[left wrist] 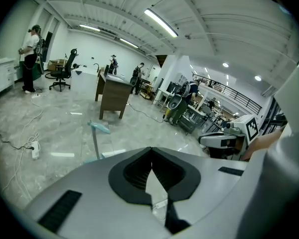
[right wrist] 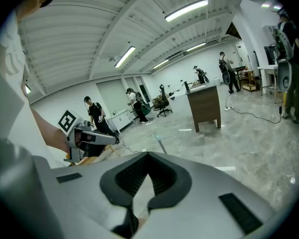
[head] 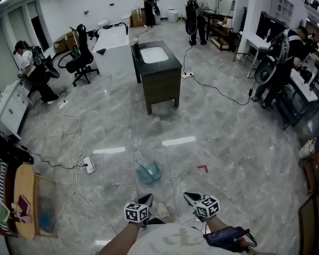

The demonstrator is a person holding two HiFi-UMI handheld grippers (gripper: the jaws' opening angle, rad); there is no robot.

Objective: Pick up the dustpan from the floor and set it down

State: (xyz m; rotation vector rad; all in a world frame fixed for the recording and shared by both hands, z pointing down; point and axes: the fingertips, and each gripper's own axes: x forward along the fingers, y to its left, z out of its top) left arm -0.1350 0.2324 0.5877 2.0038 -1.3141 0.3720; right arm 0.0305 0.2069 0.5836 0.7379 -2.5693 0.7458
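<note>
A teal dustpan sits on the grey marble floor ahead of me, its long handle standing up. In the left gripper view the dustpan shows just beyond my jaws, left of centre. From the right gripper view only its handle rises above the gripper body. My left gripper and right gripper hover side by side close to my body, short of the dustpan and apart from it. Both grippers have their jaws together with nothing between them.
A dark cabinet with a white sink top stands farther ahead. A power strip with trailing cables lies left of the dustpan, and a red floor mark to its right. A wooden rack is at my left; people work at benches along the walls.
</note>
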